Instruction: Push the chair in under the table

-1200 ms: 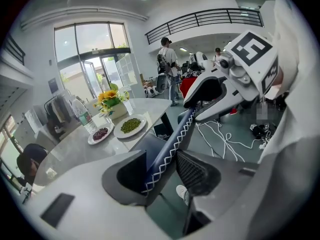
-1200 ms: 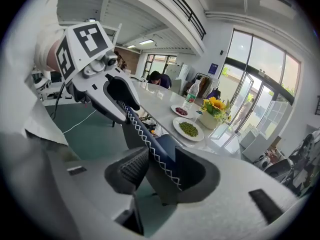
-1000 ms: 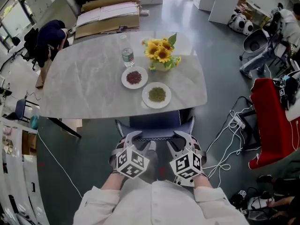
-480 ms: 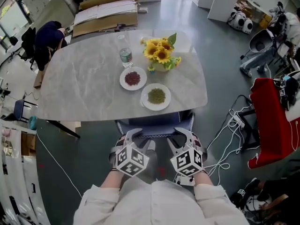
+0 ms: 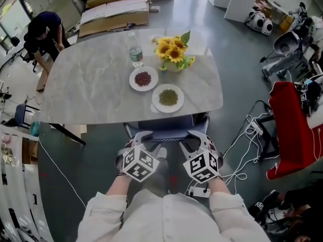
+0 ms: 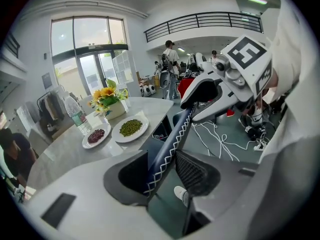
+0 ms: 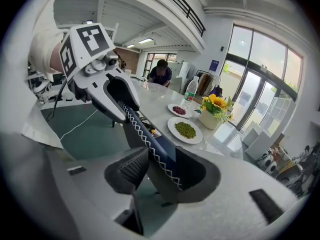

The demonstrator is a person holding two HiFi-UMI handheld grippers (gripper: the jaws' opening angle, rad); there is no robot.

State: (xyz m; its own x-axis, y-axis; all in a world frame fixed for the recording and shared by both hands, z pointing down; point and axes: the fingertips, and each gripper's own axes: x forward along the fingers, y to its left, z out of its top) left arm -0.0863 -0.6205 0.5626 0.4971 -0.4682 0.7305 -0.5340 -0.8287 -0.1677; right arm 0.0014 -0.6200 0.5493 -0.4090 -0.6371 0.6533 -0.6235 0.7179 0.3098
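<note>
I've got the left claw and right claw both clenched on the top edge of the chair back, 1 on each side. The seat's mostly under the counter, with the back just beside its near edge.

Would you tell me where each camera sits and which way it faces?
Head view: person's head, facing down at table; sleeves, left gripper, right gripper show.
Left gripper view: rides left gripper, looks along jaws at chair back; right gripper shows.
Right gripper view: likewise on right gripper; left gripper shows.
All share chair back.
</note>
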